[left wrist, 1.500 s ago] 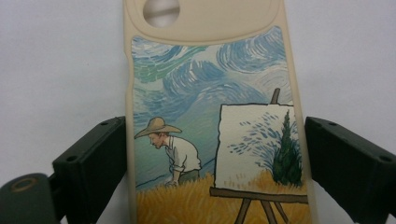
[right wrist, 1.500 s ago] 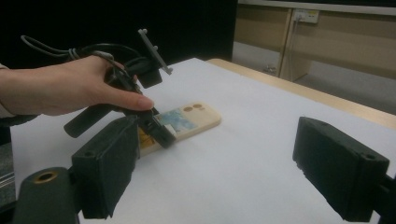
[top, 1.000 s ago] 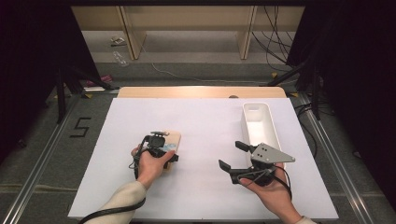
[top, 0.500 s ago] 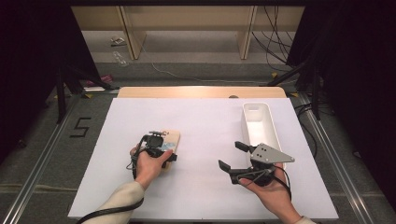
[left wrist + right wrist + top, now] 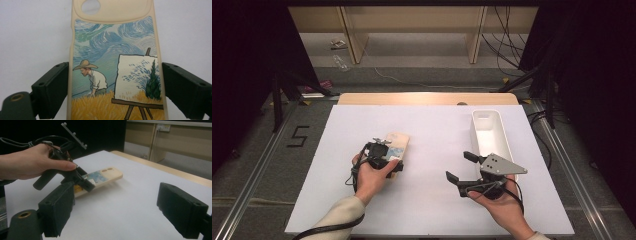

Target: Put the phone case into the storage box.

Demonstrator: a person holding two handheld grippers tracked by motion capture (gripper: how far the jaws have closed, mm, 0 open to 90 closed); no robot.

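Beside the right gripper (image 5: 460,166), a white tray (image 5: 500,141) stands apart from the phone case (image 5: 394,145).

White table (image 5: 427,200) carries a phone case (image 5: 396,144) and white tray (image 5: 504,137).

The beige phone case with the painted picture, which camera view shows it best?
The left gripper view: the beige phone case with the painted picture lies close between the jaws. The high view shows it small under the left gripper; the right gripper view shows it at a slant.
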